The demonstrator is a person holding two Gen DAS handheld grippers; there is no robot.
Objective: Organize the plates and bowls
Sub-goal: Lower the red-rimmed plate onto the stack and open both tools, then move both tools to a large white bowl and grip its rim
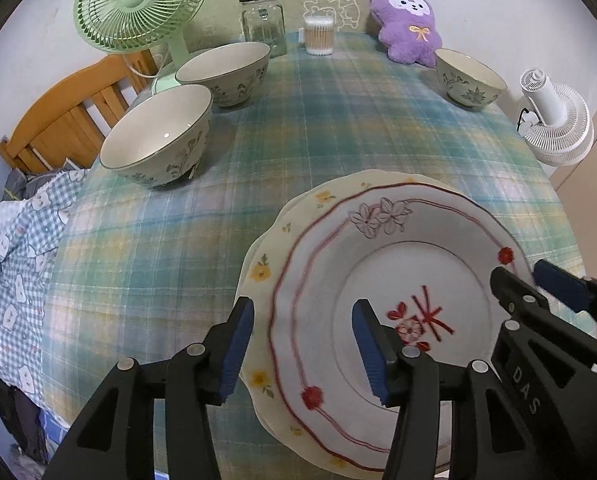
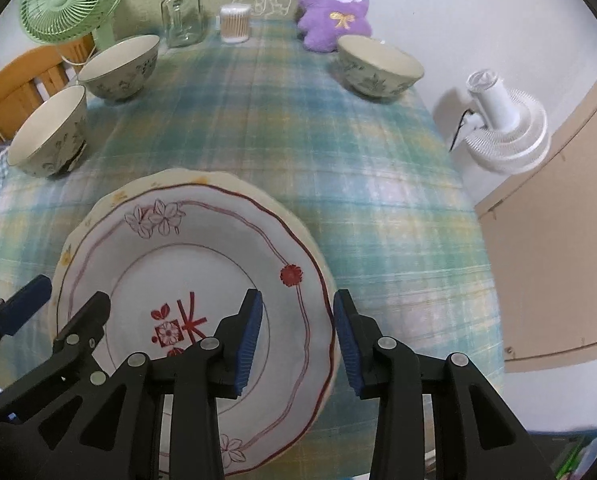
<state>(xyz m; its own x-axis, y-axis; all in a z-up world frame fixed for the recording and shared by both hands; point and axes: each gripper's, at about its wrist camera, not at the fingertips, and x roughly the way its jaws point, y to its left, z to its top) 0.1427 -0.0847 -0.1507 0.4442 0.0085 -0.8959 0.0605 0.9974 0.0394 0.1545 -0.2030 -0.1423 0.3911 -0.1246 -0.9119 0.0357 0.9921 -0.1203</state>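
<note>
A white plate with red line drawings lies on a cream plate with yellow flowers at the near edge of the table. My left gripper straddles the stack's left rim, open, with its pads off the plates. My right gripper is shut on the white plate's right rim, one pad inside and one outside. Three flower-patterned bowls stand apart: two at the left and one at the far right.
On the plaid tablecloth, along the far edge, stand a green fan, a glass jar, a cotton swab box and a purple plush. A white fan stands off the right side, a wooden chair off the left.
</note>
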